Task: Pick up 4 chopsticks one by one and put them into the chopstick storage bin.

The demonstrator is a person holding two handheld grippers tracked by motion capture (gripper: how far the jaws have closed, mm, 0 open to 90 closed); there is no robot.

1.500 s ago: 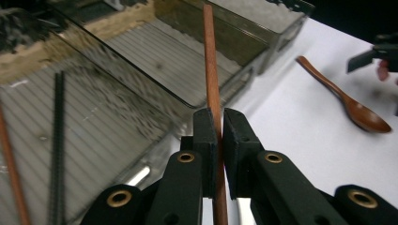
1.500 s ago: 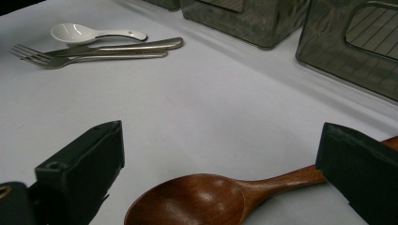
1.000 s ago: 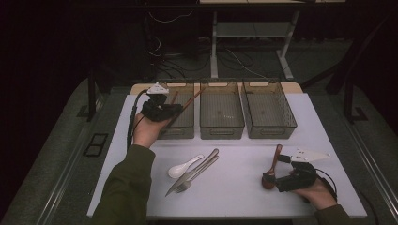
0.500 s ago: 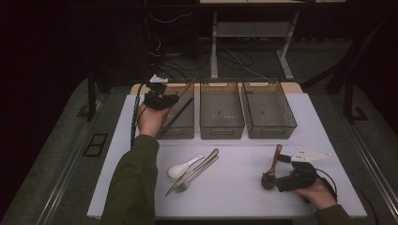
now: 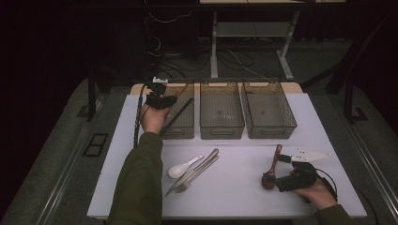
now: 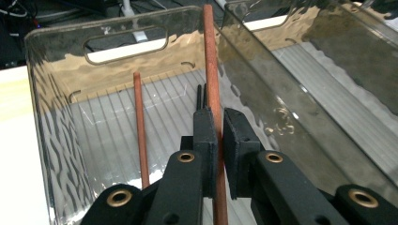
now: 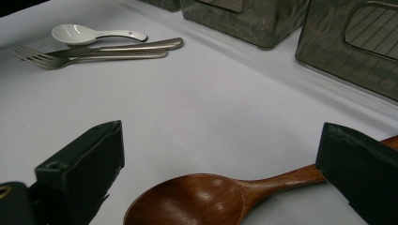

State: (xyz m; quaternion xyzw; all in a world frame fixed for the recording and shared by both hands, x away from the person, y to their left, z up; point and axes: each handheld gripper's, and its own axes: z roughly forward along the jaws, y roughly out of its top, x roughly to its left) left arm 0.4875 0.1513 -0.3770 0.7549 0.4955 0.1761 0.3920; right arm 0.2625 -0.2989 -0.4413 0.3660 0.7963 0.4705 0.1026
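The left gripper (image 6: 219,140) has its jaws clamped on a brown stick (image 6: 211,79) inside the left bin (image 6: 51,108). The right gripper (image 7: 220,164) has jaws wide apart, with the wooden spoon (image 7: 197,199) lying between them.

You find no readable text, label, brand, number or sign anywhere: none on bins (image 5: 221,110), cutlery (image 7: 112,49), wooden spoon (image 7: 220,197) or tabletop (image 5: 234,187).
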